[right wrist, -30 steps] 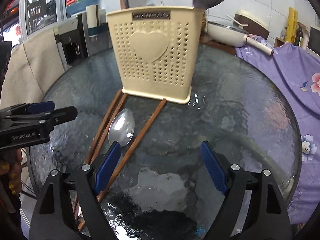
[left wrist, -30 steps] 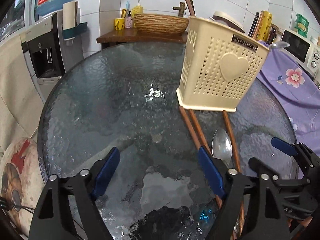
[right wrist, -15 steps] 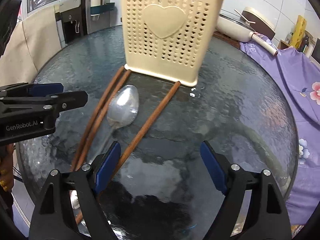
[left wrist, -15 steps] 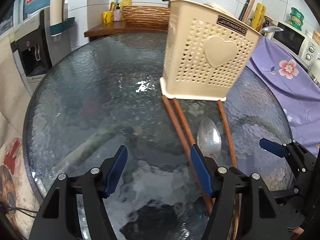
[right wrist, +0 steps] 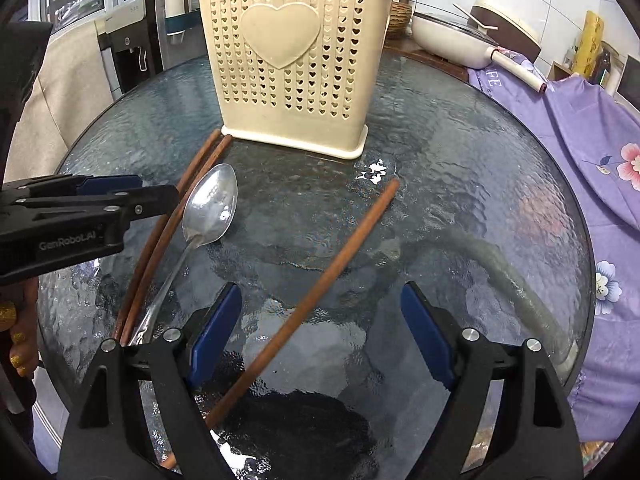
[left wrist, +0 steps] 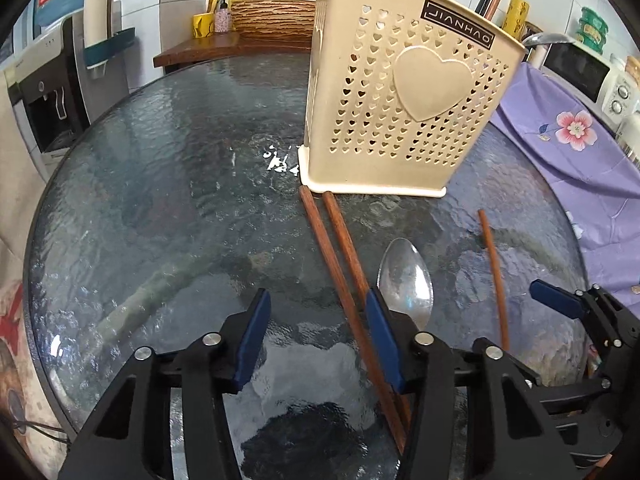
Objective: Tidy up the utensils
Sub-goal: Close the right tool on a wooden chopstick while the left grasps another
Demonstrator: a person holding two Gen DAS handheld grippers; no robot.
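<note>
Left wrist view showed our left tongs apart, having just been narrowing over bare bench; paired brown wooden chopsticks and the silver metal spoon lay beside their right pad. Our right tongs stood wide, a single brown chopstick lying between them, untouched.

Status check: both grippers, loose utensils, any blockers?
Left gripper empty, jaws just been closing. Right gripper open, straddling lone chopstick, no contact. Spoon and chopstick pair flat on glass before caddy. No blockers.
</note>
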